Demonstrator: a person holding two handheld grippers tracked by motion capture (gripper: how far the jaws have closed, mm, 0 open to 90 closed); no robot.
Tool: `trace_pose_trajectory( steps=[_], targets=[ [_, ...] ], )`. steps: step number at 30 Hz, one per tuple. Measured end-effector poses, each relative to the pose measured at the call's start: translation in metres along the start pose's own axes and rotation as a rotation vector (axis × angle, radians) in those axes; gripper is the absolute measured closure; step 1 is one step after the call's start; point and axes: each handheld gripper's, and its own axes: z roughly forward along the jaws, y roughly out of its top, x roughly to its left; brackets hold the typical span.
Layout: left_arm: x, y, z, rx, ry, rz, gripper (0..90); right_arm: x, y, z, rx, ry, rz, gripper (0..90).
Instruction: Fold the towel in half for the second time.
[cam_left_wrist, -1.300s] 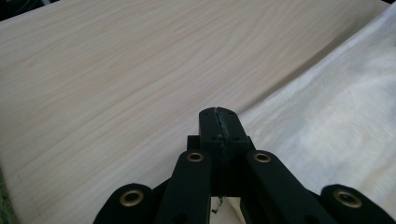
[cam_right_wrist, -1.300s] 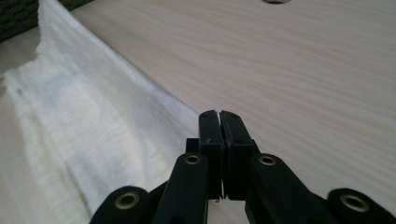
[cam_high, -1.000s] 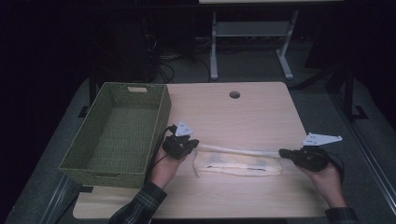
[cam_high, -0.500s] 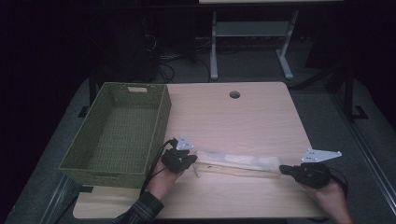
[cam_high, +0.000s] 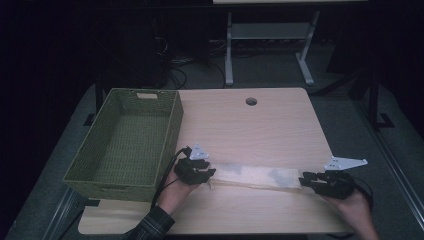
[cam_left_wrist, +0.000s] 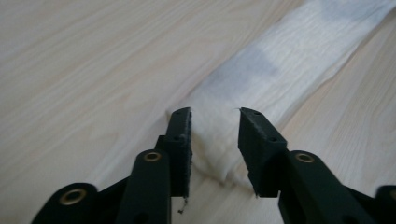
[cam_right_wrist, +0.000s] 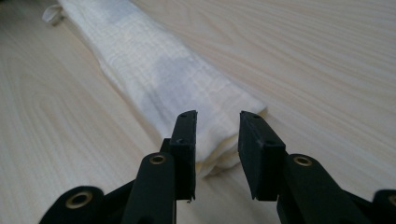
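The cloth (cam_high: 257, 176) lies flat on the tabletop (cam_high: 250, 130) — the left hand-held gripper (cam_high: 202, 172) and right hand-held gripper (cam_high: 309, 180) have just been opening, jaws parted, cloth ends between them, unclamped.

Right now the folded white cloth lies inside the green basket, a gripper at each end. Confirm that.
Not quite. The high view shows the cloth lying on the table, beside the green basket, not inside it. The left gripper and right gripper are at its ends.

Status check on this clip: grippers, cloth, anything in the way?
Left gripper and right gripper just opening, one at each cloth end. Cloth folded long, flat on table. Basket left, clear of it.
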Motion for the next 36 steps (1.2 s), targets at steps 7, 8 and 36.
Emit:
trace_pose_trajectory(
  steps=[7,8,36],
  targets=[
    [0.0,0.023,0.019,0.018,-0.037,0.061,51.7,-0.011,0.011,0.013,0.002,-0.028,0.014,66.6],
    [0.0,0.025,0.023,0.017,-0.039,0.064,51.3,-0.012,0.012,0.014,0.008,-0.026,0.017,66.5],
    [0.013,0.038,0.084,0.134,-0.194,0.155,44.3,-0.026,0.013,0.043,0.097,0.0,0.056,68.0]
  ],
)
